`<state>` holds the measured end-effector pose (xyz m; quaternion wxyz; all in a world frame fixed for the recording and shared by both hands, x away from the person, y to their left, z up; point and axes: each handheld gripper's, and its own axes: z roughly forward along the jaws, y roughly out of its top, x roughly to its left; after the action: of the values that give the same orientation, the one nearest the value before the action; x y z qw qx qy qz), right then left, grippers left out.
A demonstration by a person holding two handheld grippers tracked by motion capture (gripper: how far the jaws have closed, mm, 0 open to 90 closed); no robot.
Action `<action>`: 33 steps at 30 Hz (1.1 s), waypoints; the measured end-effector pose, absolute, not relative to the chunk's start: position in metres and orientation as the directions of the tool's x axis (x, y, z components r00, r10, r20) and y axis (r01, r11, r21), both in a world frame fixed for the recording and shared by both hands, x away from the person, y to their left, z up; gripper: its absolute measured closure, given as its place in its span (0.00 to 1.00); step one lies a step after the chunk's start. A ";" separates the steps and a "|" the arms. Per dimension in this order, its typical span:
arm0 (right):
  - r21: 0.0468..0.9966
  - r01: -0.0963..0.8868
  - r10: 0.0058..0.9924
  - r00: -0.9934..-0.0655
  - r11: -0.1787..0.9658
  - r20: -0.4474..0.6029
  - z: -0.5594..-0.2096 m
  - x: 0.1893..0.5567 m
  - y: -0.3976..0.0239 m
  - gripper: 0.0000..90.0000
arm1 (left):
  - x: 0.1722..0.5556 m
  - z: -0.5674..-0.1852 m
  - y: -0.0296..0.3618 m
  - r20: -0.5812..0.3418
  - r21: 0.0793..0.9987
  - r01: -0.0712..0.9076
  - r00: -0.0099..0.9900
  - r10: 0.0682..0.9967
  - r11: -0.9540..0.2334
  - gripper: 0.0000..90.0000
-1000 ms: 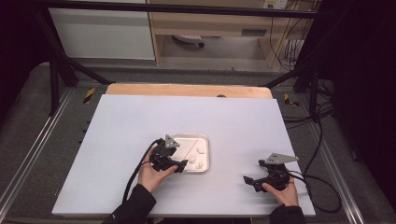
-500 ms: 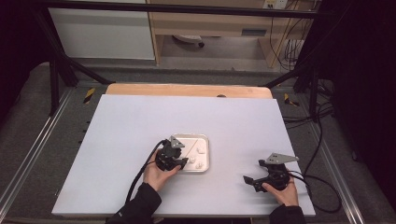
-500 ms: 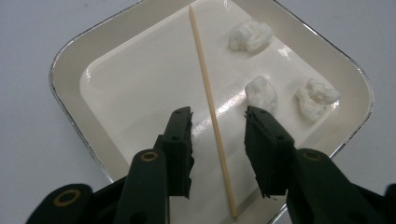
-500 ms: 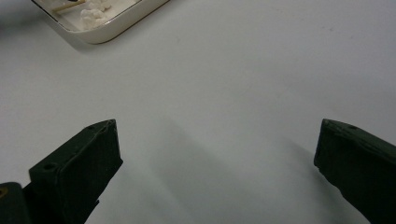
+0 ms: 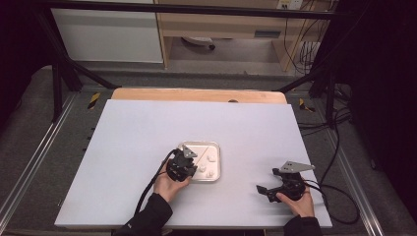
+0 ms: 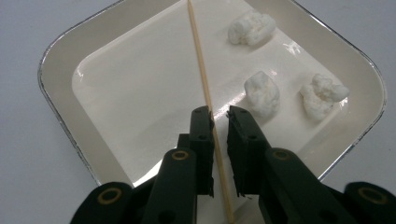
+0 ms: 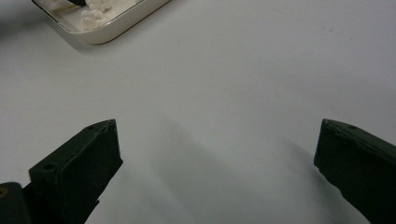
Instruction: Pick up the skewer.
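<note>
- Fingers of my left gripper (image 6: 219, 119) have just been closing, and the thin, pale wooden skewer (image 6: 201, 70) runs up between the two black jaws; a slit of light still shows on either side of it, so I cannot tell whether the pads truly press it.
- Compared with a second ago, my left hand (image 5: 169, 184) has tipped the gripper down over the tray's near left part, while my right hand (image 5: 297, 201) has kept its place.
- Smooth and straight, the skewer slants across the glossy, cream, square tray with rounded corners and a silvery rim (image 6: 56, 70).
- Three lumpy, white, fluffy pieces (image 6: 262, 91) lie in the tray, right of the skewer.
- My right gripper (image 7: 217, 158) is spread wide over the matte, pale grey table (image 5: 137, 132), well apart from the tray.
</note>
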<state>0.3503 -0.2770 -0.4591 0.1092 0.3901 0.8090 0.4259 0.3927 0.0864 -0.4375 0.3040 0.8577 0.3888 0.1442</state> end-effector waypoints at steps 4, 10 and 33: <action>0.773 0.537 0.725 -0.672 0.337 0.151 -0.459 0.350 -0.277 0.01 | 0.392 -0.438 0.086 0.021 0.635 0.578 0.650 0.760 -0.512 0.92; 0.774 0.537 0.724 -0.673 0.336 0.152 -0.459 0.350 -0.277 0.01 | 0.391 -0.439 0.085 0.027 0.641 0.581 0.636 0.771 -0.502 0.97; 0.775 0.535 0.722 -0.675 0.336 0.153 -0.459 0.350 -0.277 0.01 | 0.389 -0.434 0.096 0.002 0.693 0.558 0.632 0.775 -0.457 0.99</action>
<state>0.3504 -0.2769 -0.4593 0.1097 0.3882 0.8099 0.4259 0.3887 0.0959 -0.4344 0.3367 0.8383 0.3974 0.1611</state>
